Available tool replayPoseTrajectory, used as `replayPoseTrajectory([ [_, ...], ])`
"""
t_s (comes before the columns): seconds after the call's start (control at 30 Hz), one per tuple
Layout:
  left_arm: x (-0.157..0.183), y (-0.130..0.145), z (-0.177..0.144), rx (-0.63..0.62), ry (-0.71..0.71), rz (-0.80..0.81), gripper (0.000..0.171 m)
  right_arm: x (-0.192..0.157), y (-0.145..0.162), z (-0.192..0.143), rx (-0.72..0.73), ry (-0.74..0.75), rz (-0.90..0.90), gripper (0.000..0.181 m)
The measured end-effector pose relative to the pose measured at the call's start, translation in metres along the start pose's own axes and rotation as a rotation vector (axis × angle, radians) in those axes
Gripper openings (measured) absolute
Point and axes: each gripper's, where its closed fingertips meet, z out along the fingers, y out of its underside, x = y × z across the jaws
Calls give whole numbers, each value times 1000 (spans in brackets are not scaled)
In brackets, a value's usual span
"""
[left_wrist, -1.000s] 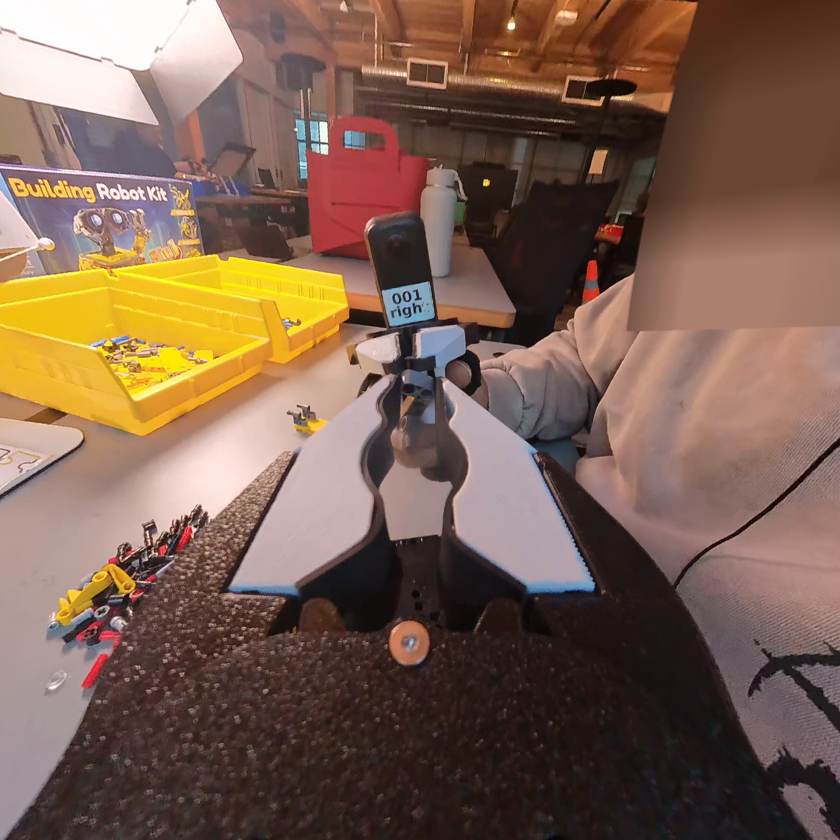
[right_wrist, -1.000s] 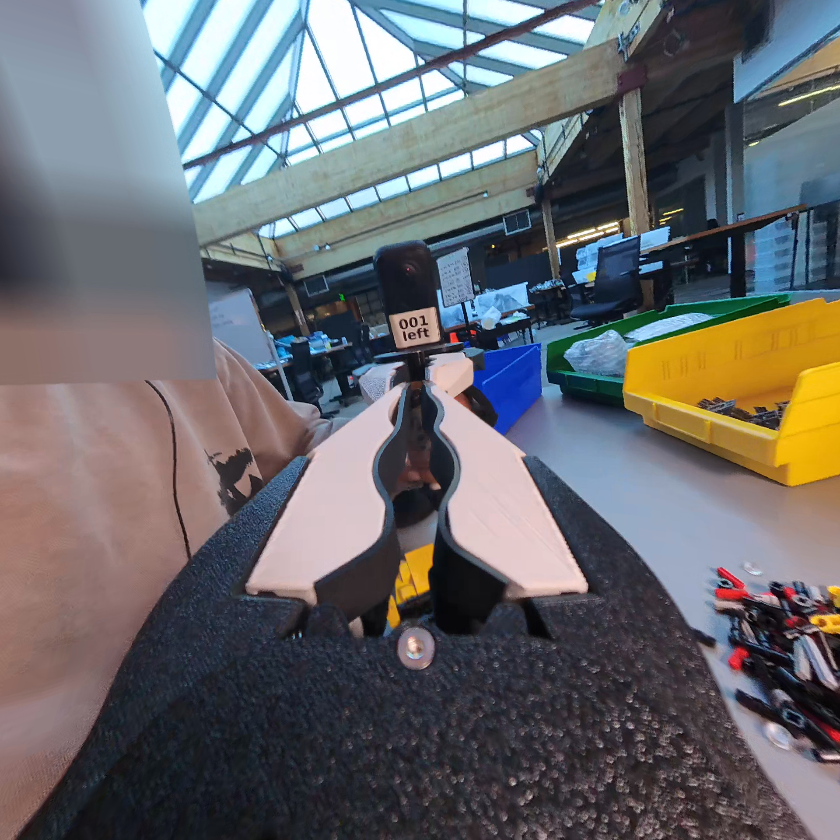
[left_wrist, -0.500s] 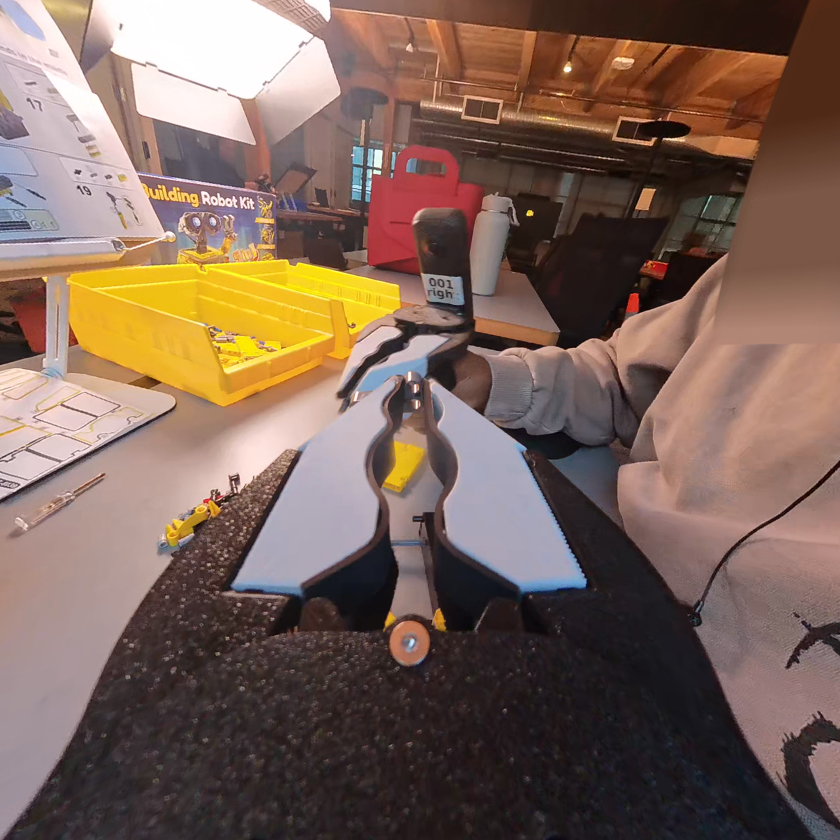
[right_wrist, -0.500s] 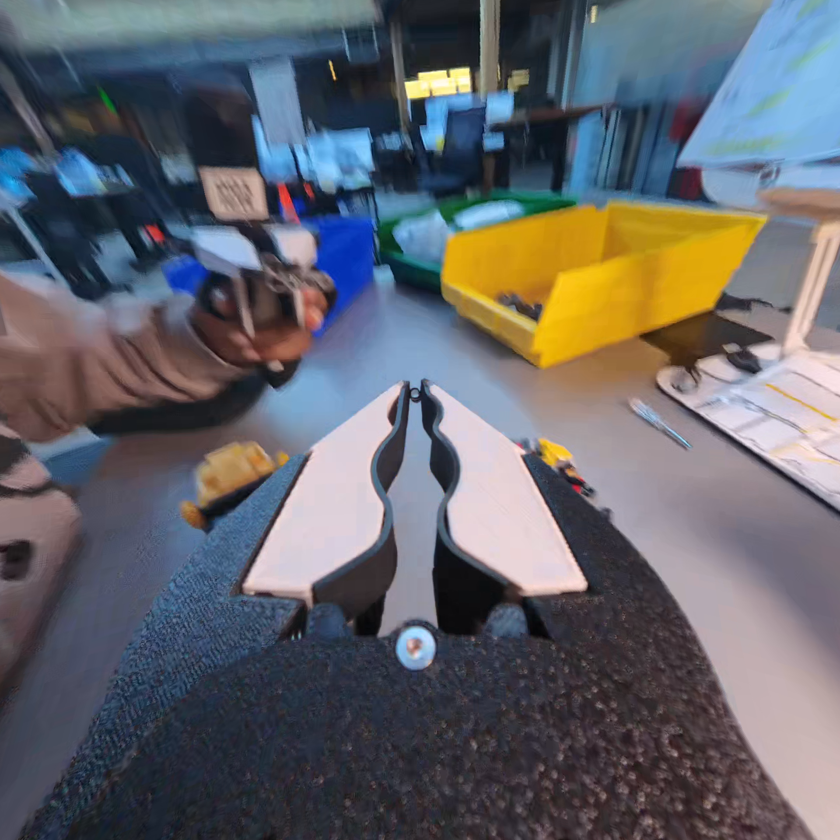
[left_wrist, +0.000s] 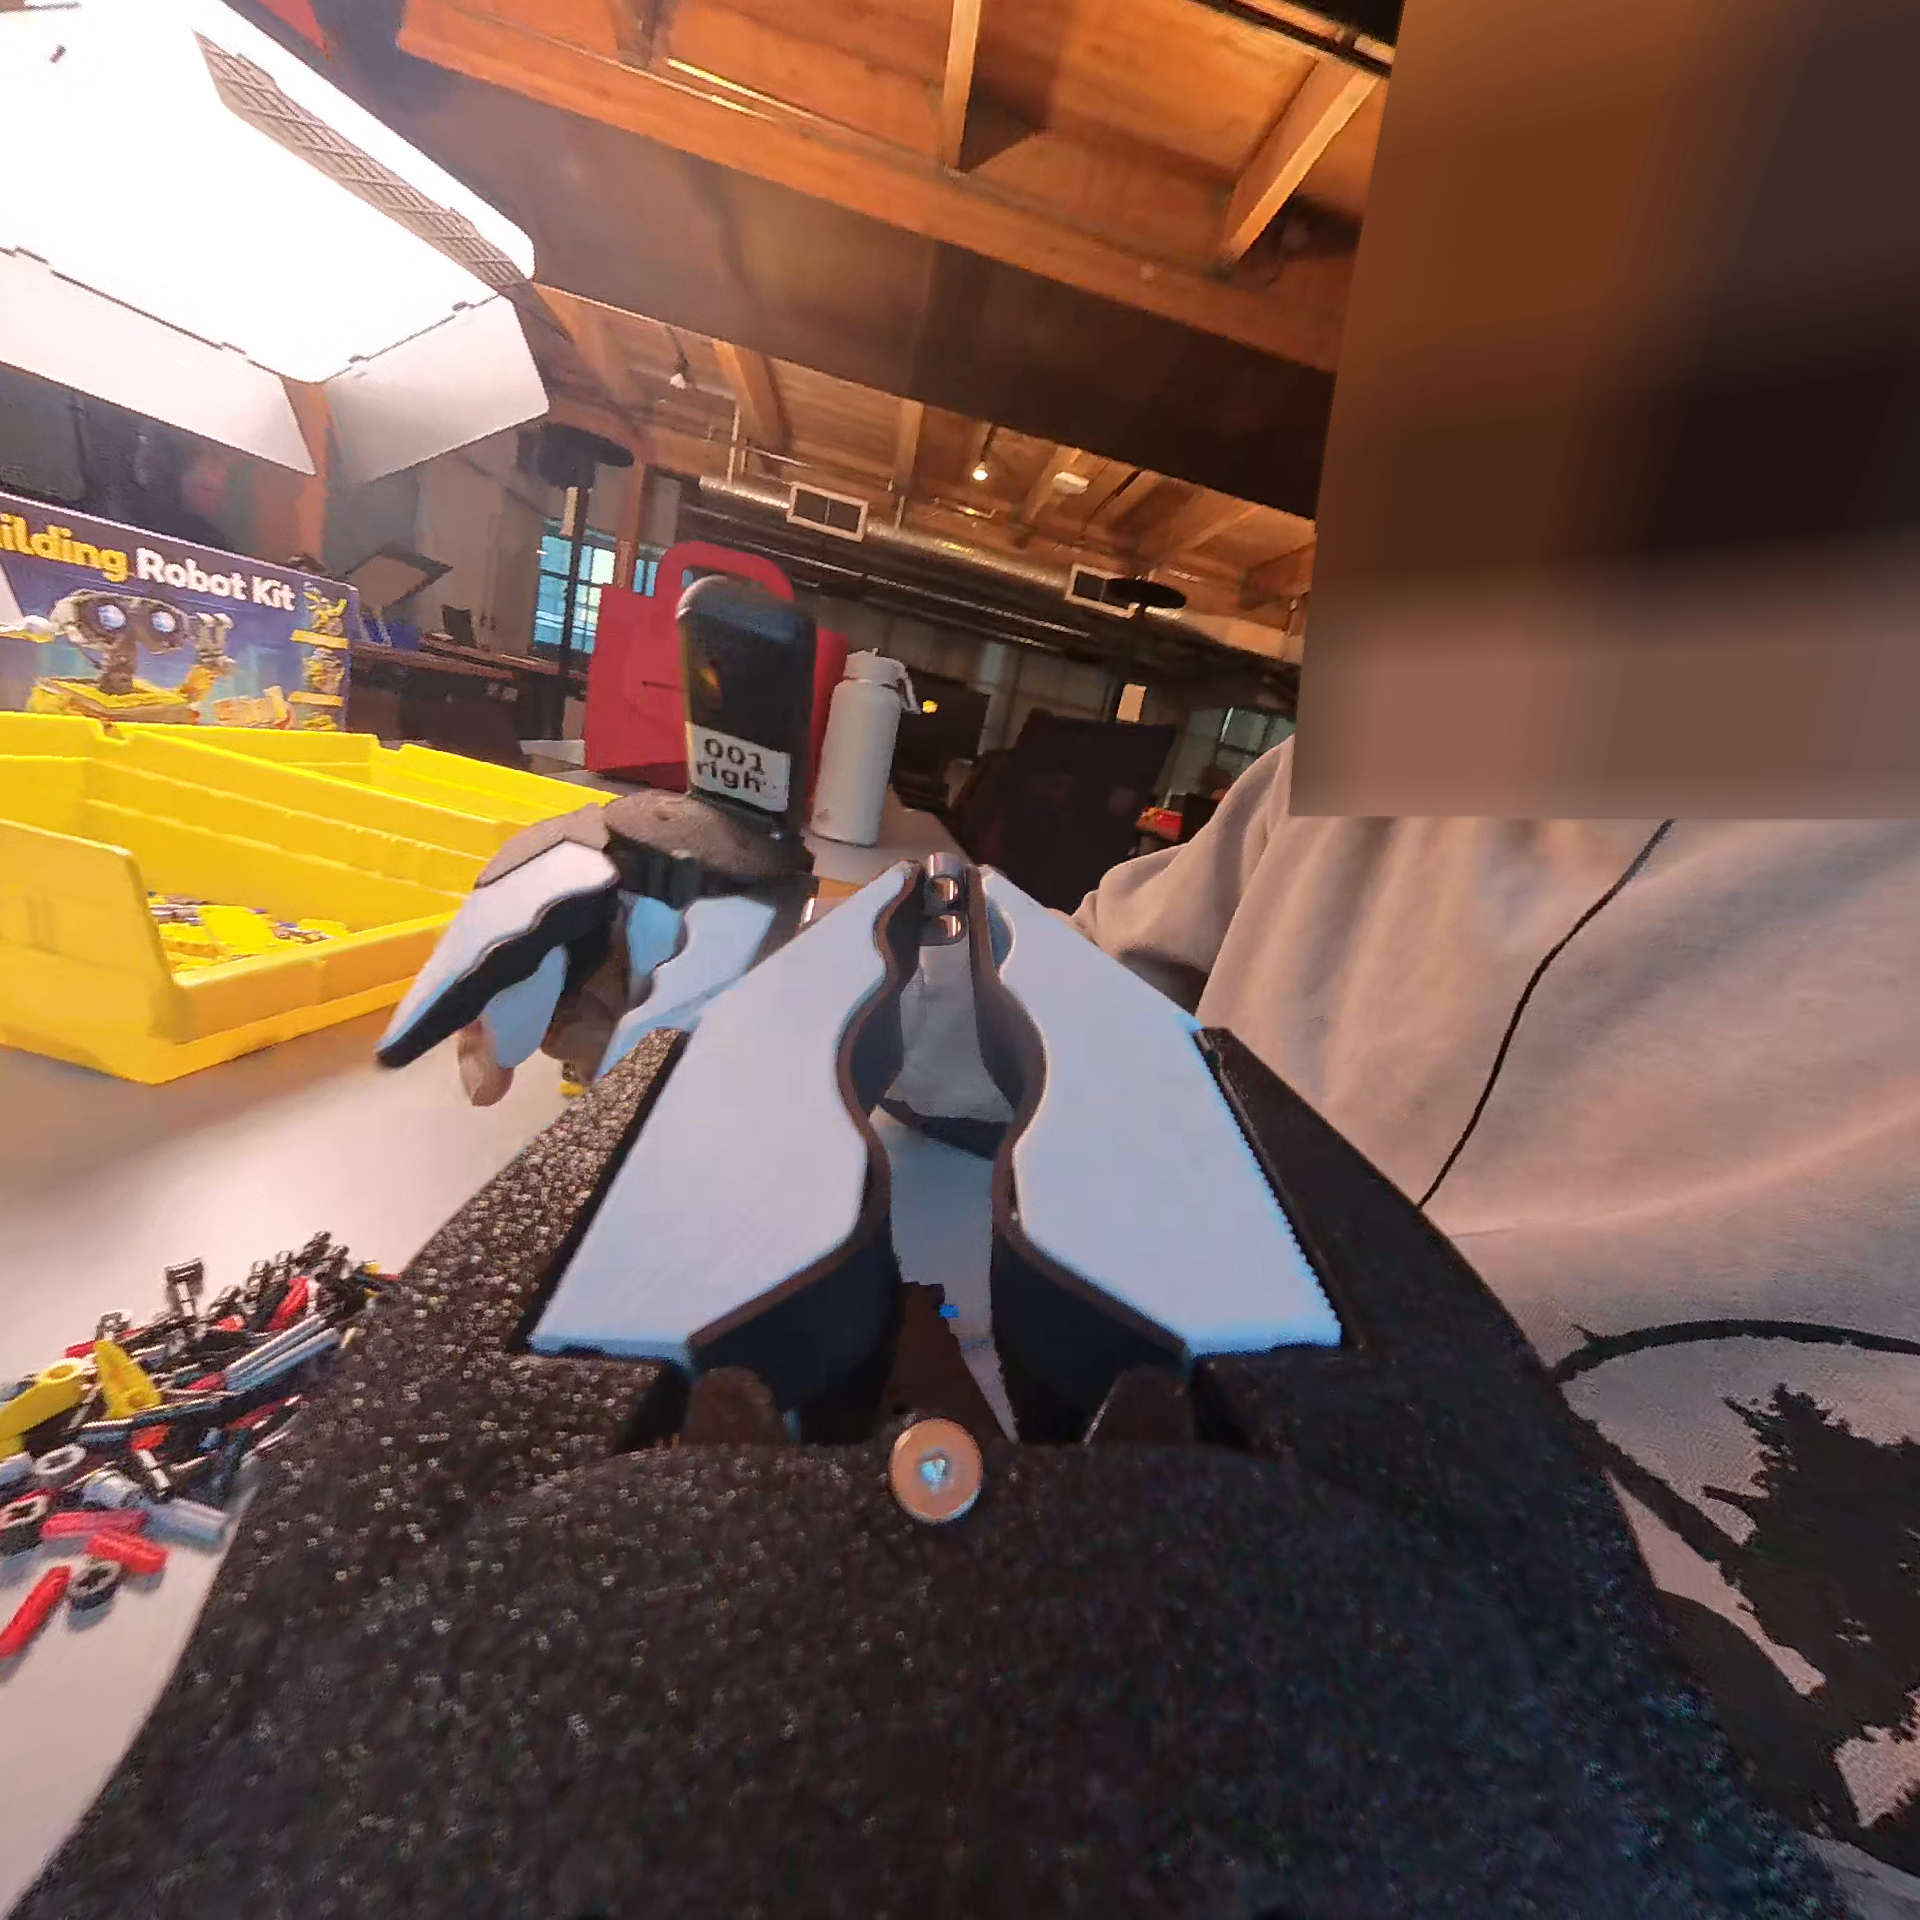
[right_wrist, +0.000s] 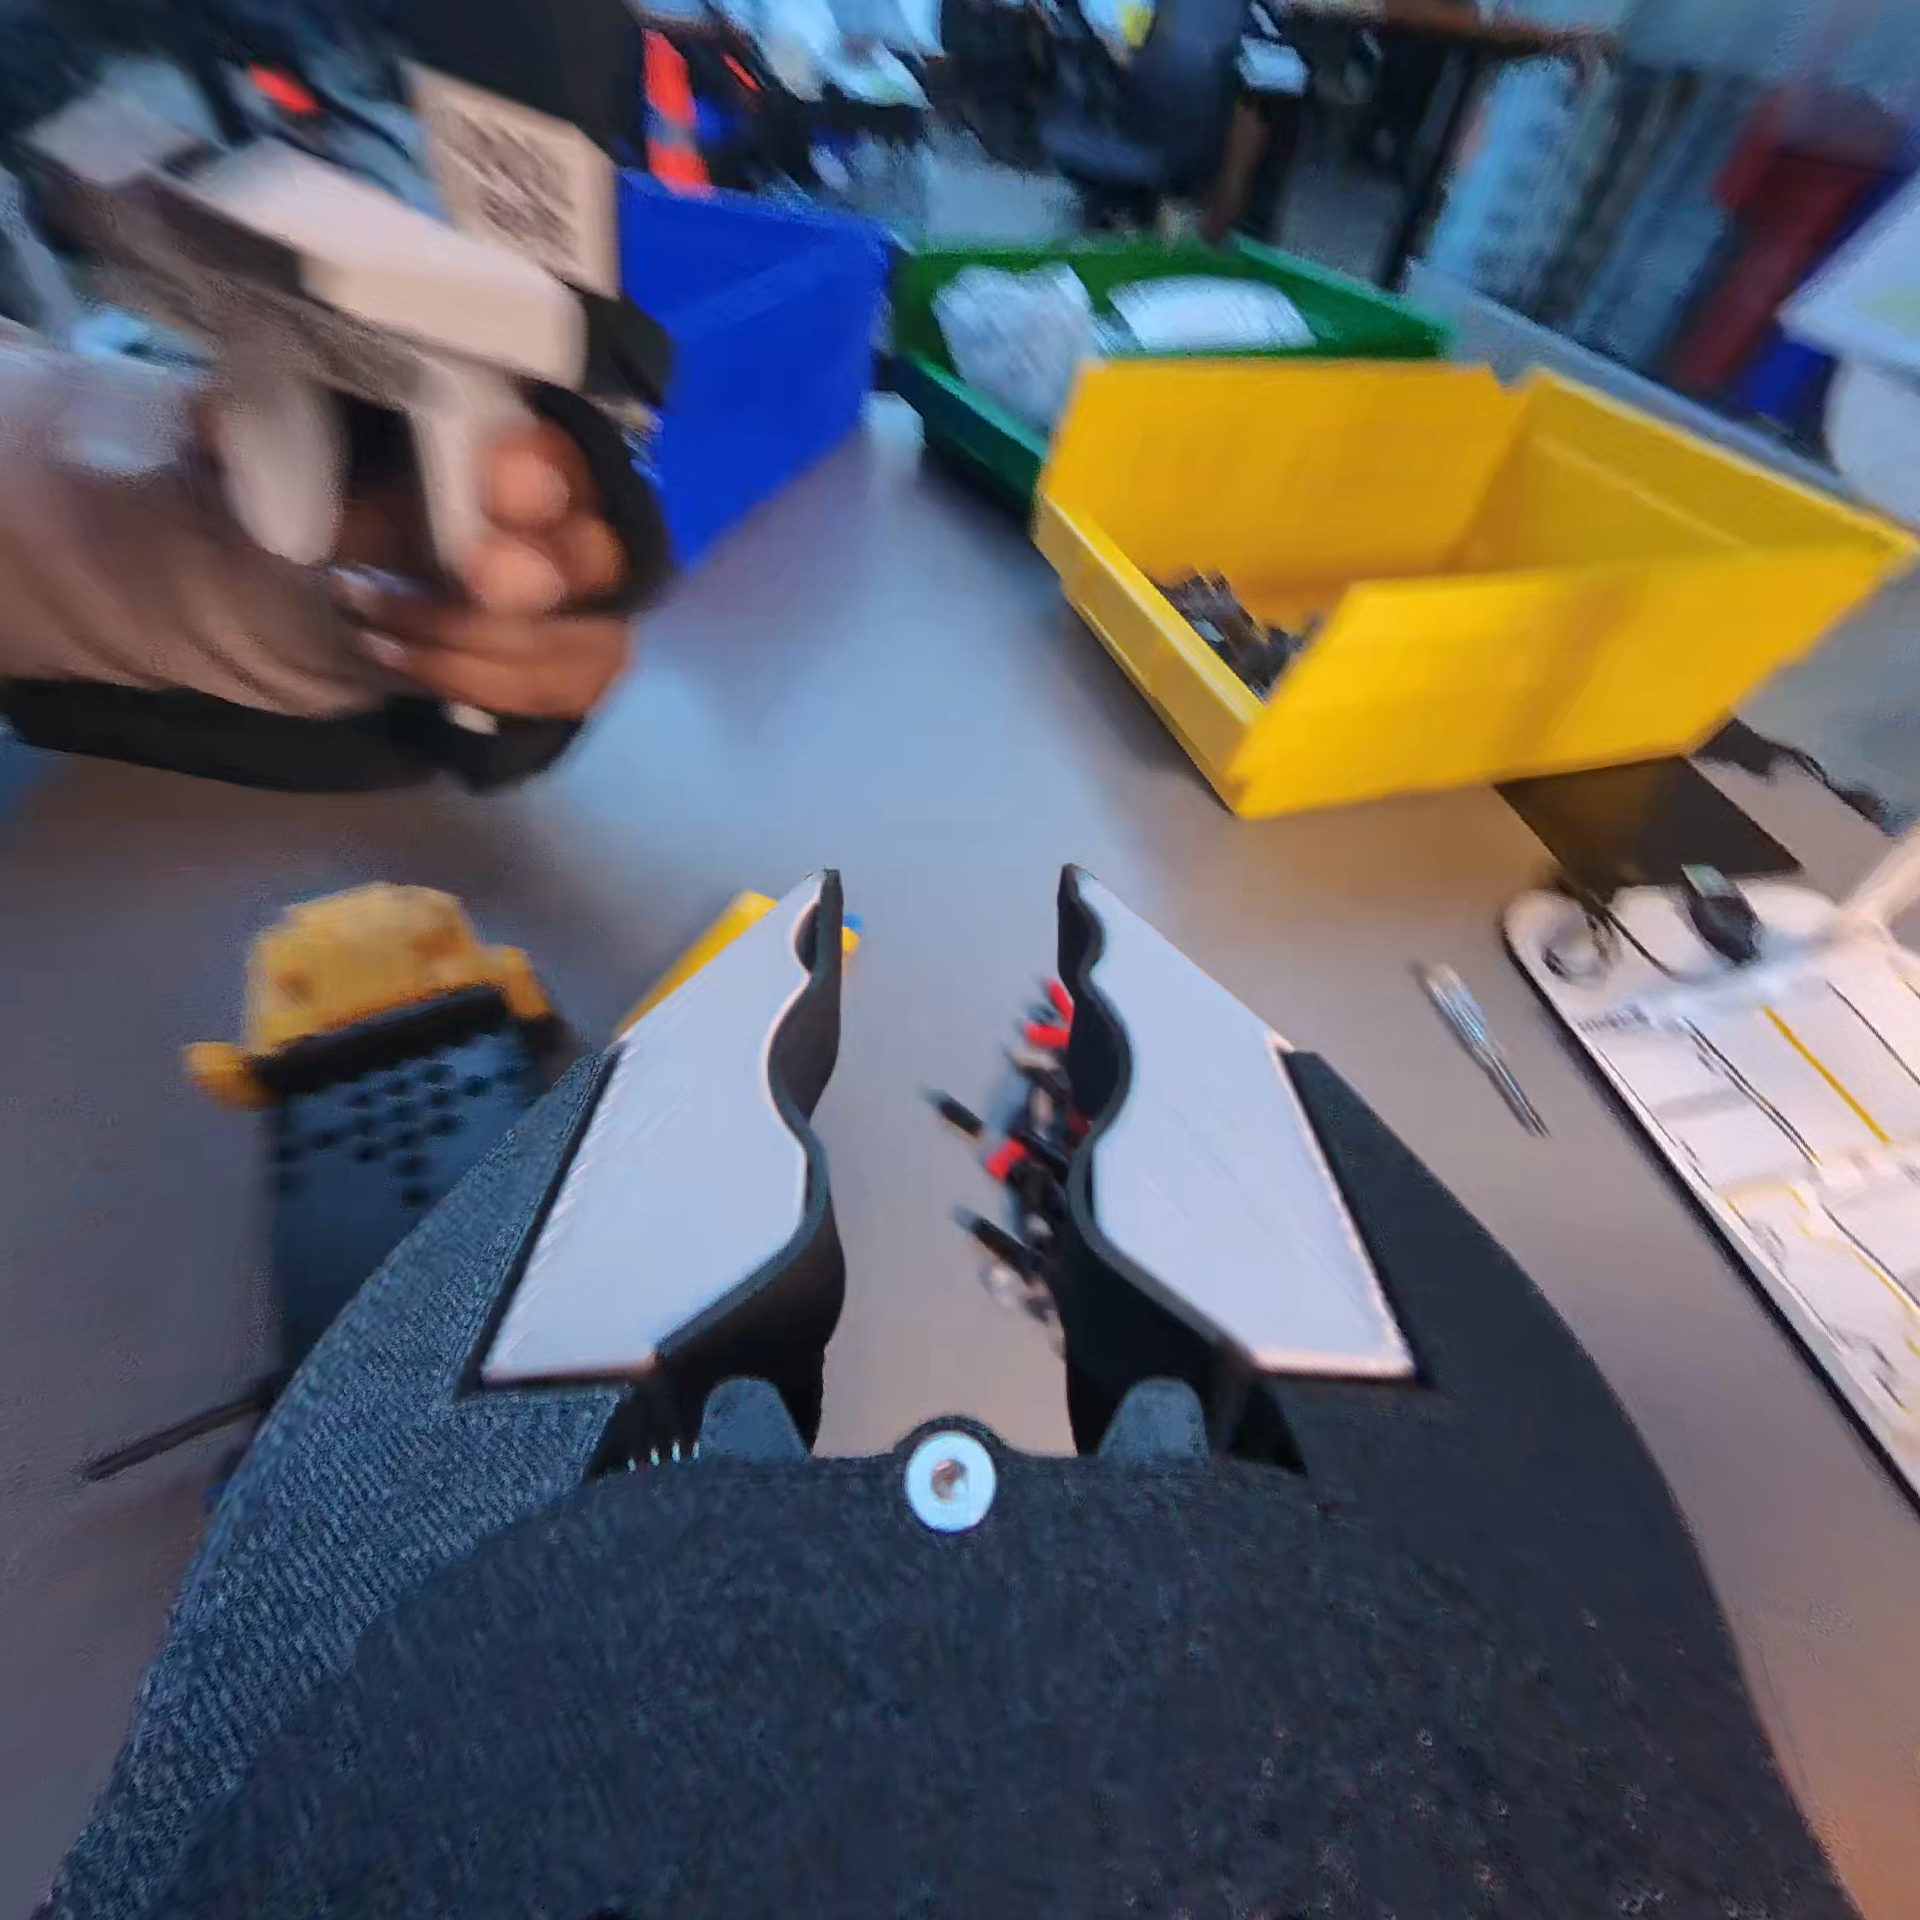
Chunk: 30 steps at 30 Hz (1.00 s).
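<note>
Left gripper (left_wrist: 943, 904) pinched on small silver pin (left_wrist: 943, 891), held aloft. Right gripper (right_wrist: 948, 902) spread open, empty, above loose parts (right_wrist: 1023, 1132) on table (right_wrist: 883, 665).

The desk (right_wrist: 914, 665) is grey, and near its far edge stand a yellow bin (right_wrist: 1475, 582), a green bin (right_wrist: 966, 416) and a blue bin (right_wrist: 748, 353). The little parts (left_wrist: 135, 1423) are red, black, grey and yellow. The right gripper (right_wrist: 943, 914) has pale grey fingers (right_wrist: 707, 1132) with black edges, and the half-built toy (right_wrist: 374, 997) is yellow and black.
</note>
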Motion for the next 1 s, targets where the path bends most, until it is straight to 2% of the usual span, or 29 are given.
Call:
replayPoseTrajectory([
  [0.1,3,-2,0,37,45,-55,6,-48,-41,-12,161,-139,-109,38],
  [0.2,4,1,2,40,71,-91,6,-79,-58,-9,188,-165,-234,34],
  [0.3,6,7,5,21,88,-110,6,-88,-69,-6,218,-133,-296,26],
  [0.37,8,7,6,22,103,-123,7,-88,-69,-7,217,-118,-327,11],
  [0.5,5,6,6,23,92,-142,8,-90,-66,-13,202,-157,-308,8],
  [0.63,-3,8,2,-9,27,-88,10,-87,-62,-16,170,-166,-274,7],
  [0.77,-7,13,0,-80,-28,0,21,-80,-55,-18,137,-156,-236,7],
  [0.87,-13,24,1,-182,-101,116,24,-80,-50,-17,110,-162,-225,7],
  [0.93,-18,32,1,-254,-155,199,25,-80,-45,-15,79,-163,-229,7],
  [1.0,-20,37,-1,-320,-192,286,15,-81,-40,-13,42,-166,-230,7],
])
